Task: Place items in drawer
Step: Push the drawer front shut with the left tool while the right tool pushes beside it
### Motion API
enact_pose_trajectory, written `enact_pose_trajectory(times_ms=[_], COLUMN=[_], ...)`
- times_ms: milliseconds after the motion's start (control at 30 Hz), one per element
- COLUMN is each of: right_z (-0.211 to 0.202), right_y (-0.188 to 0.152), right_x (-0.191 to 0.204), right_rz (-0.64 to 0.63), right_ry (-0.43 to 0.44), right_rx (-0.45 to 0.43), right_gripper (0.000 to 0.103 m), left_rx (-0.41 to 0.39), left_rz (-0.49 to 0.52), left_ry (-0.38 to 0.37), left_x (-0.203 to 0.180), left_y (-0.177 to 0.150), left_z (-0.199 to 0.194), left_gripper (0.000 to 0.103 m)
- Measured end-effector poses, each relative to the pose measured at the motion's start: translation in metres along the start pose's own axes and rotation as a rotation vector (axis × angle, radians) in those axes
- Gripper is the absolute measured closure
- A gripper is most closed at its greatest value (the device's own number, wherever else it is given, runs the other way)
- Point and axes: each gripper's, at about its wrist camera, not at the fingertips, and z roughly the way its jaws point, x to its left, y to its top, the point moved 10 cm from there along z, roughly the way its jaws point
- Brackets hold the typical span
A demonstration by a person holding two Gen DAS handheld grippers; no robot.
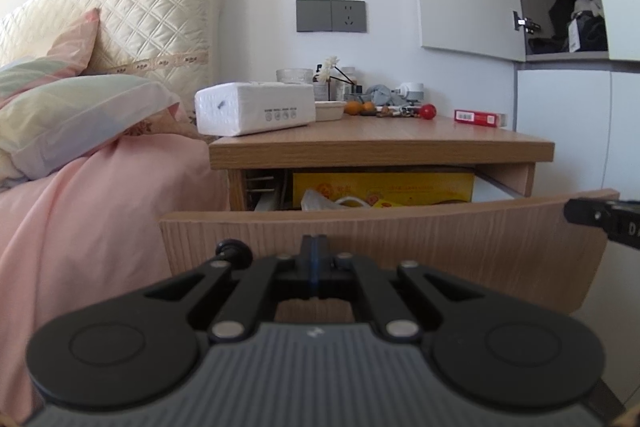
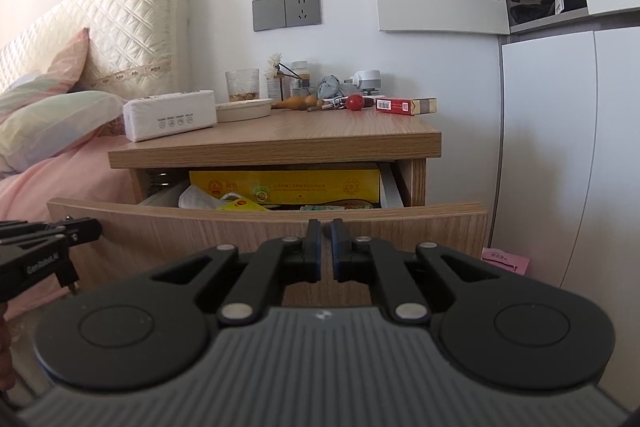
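- The left gripper sits in front of the pulled-out drawer of a wooden bedside table — its jaws are pressed together with nothing between them.
- The right gripper faces the same drawer front; its jaws stand almost together with only a thin slit between the pads, and they grip nothing.
- Each gripper shows at the edge of the other's view, the two held side by side before the drawer front.
- Inside the open drawer lie a yellow box along the back and a crumpled white mask toward the left.
- On the surface above — none of it in the drawer — stand a white tissue pack at the left, a shallow cream dish just beside it, a glass cup behind the dish, a red ball further right and a red carton near the right edge.
- Small bottles, a grey cloth and a white plug adapter crowd the back of the surface by the wall.
- A bed with a pink cover and pillows adjoins the table on the left.
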Motion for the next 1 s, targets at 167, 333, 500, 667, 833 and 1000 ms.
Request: enact_pose_trajectory(times_ms=[167, 333, 500, 667, 833, 1000], right_z=[0.016, 0.031, 0.046, 0.062, 0.078, 0.093], right_y=[0.003, 0.007, 0.011, 0.013, 0.017, 0.018], right_x=[-0.001, -0.003, -0.006, -0.007, -0.01, -0.013], right_rz=[-0.025, -0.011, 0.009, -0.009, -0.015, -0.013], right_ry=[-0.009, -0.005, 0.0, 0.0, 0.01, 0.011], right_rx=[-0.01, -0.014, -0.016, -0.033, -0.041, -0.05], right_gripper=[0.097, 0.097, 0.097, 0.097, 0.097, 0.097], left_rx=[0.019, 0.013, 0.0, -0.011, -0.023, -0.022], left_rz=[-0.016, 0.006, 0.017, 0.027, 0.028, 0.016], left_ry=[-0.003, 0.006, 0.019, 0.03, 0.029, 0.016], left_x=[0.001, 0.0, -0.002, -0.004, -0.004, -0.004], left_y=[0.006, 0.01, 0.013, 0.017, 0.021, 0.022], left_z=[0.017, 0.033, 0.048, 0.064, 0.08, 0.096], left_gripper=[0.102, 0.102, 0.102, 0.102, 0.102, 0.102])
